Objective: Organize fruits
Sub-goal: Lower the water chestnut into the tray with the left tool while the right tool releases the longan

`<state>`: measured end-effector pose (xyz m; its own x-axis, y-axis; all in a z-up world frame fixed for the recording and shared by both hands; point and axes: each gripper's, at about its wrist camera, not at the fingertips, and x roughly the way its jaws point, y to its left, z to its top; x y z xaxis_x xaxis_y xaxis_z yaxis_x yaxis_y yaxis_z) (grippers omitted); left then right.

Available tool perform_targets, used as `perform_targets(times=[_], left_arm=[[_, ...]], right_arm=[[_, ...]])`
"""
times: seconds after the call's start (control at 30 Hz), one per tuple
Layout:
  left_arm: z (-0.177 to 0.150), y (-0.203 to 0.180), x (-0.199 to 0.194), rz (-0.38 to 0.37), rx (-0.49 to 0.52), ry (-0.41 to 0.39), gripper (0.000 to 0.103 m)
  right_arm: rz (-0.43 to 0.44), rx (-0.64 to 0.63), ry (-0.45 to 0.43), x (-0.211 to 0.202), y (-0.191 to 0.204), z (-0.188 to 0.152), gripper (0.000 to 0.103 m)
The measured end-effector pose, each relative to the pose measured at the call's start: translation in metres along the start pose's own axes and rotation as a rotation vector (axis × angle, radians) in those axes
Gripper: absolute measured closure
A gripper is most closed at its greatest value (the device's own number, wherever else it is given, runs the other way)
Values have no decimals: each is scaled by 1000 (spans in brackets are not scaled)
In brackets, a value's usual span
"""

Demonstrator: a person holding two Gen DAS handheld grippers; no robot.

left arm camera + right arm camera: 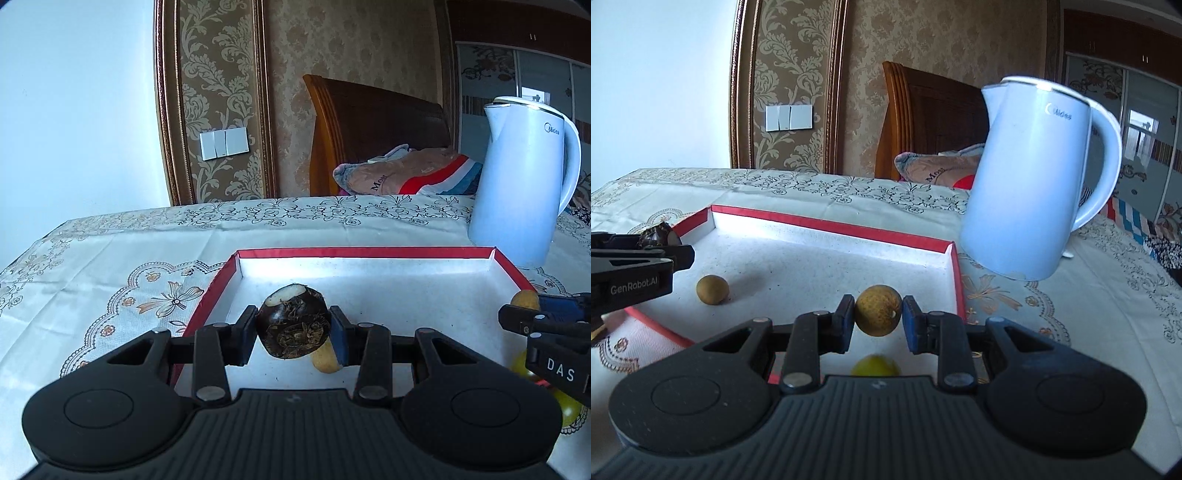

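- Left gripper (293,326): its pads clamp a dark brown water chestnut (293,324) from both sides; the chestnut's pale cut end faces 11 o'clock and the fruit hangs clear above the box floor.
- Right gripper (878,311): narrow, its blue pads pinch a tan longan (878,309) at 9 and 3 o'clock; the fruit is held over the box's near right corner.
- Box (827,230): a shallow tray with a red rim and a white floor, lying on the tablecloth (1052,295); in the left view its far wall runs across the frame at 12 o'clock from the chestnut.
- Second longan (712,289): rests loose on the box floor, at 9 o'clock from the held longan and well apart from it; in the left view it shows partly behind the left gripper's right pad.
- Green fruit (875,366): blurred, at 6 o'clock below the held longan, partly hidden by the gripper body; whether it lies inside the box cannot be told.
- Kettle (1034,177): white, with its handle to 3 o'clock, standing on the tablecloth just outside the box's far right corner.
- Cross-views: the left gripper enters the right view at 9 o'clock, chestnut visible at its tip; the right gripper enters the left view at 3 o'clock.
- Background: a headboard (369,125) and a pillow (406,170) beyond the table at 12 o'clock.
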<state>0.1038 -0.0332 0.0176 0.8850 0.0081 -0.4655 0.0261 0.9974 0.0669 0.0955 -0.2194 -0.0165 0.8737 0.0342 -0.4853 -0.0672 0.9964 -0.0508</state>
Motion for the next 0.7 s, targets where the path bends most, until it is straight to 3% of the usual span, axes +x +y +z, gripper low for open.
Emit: perform_targets(times=[0.3,0.7], left_arm=[[10,-5,29,16,-6,24,63],[7,-1,57,31,-29,112,63]], right_arm=[[-14,-25,60,44,20,10,77],[-21,-5,125,65,28,9,77]])
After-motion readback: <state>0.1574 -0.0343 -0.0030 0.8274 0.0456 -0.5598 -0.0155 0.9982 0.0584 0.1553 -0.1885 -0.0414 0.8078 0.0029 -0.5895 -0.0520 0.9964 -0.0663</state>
